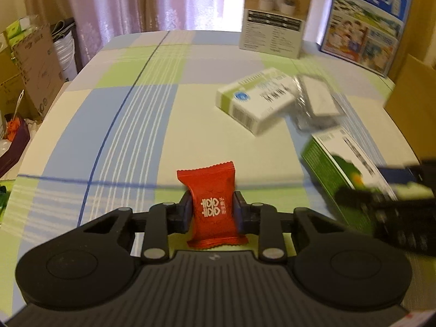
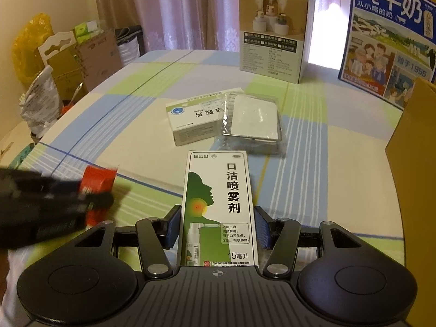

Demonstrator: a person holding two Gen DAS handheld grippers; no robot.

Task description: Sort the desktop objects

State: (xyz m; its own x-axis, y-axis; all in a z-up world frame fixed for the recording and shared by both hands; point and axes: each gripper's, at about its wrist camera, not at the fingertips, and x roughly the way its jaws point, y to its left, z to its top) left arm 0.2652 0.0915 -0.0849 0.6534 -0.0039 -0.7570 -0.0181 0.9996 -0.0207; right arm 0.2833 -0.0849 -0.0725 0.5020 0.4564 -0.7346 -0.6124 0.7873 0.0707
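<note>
We see the left gripper with its jaws pressed against both sides of a red candy packet, which stands upright between the pads over the checked tablecloth. The right gripper has its jaws clamped on the long sides of a green-and-white spray box, whose far end points across the table. Beyond the jaws, a white medicine box lies flat, touching a clear-wrapped white pack beside it. Farther back stand a humidifier box and a blue milk carton, with a brown cardboard box at the right edge. We judge the sorting to be at an early stage: two items are in hand, two remain loose, and no finished grouping is visible.
</note>
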